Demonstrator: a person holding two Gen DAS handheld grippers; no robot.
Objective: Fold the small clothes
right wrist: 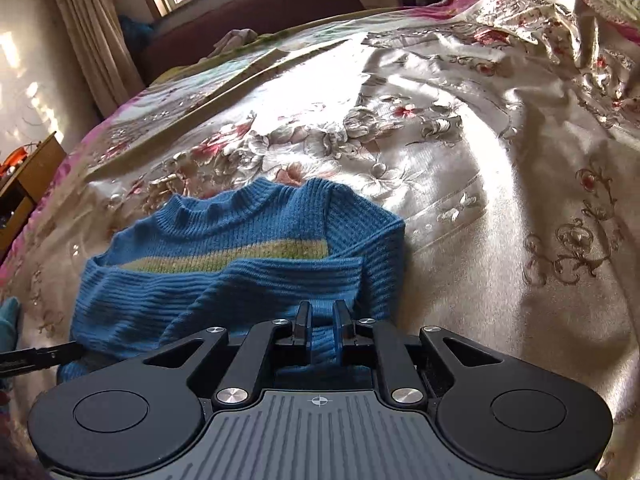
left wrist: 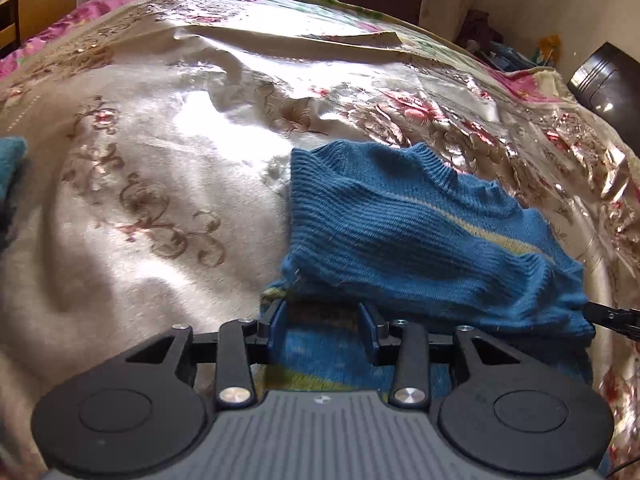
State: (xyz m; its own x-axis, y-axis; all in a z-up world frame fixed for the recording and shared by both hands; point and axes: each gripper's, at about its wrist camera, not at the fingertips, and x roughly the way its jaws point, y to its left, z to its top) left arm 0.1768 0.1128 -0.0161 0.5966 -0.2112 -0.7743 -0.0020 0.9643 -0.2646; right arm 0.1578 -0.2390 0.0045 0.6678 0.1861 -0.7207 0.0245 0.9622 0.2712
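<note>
Blue sweater (right wrist: 240, 264) sits lower left in the right wrist view, spread on the flowery bedspread (right wrist: 460, 160), sleeves already folded across the front. Right hand-held gripper (right wrist: 321, 330) is pinched narrow on a fold of knit. Left hand-held gripper (left wrist: 326, 328) stands partly apart over the hem; can't tell if it's gripping. Looks about halfway, bottom-to-collar fold still left.

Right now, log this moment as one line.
left tongs: shut on sweater hem | right tongs: shut on sweater fold | surface: bedspread
</note>
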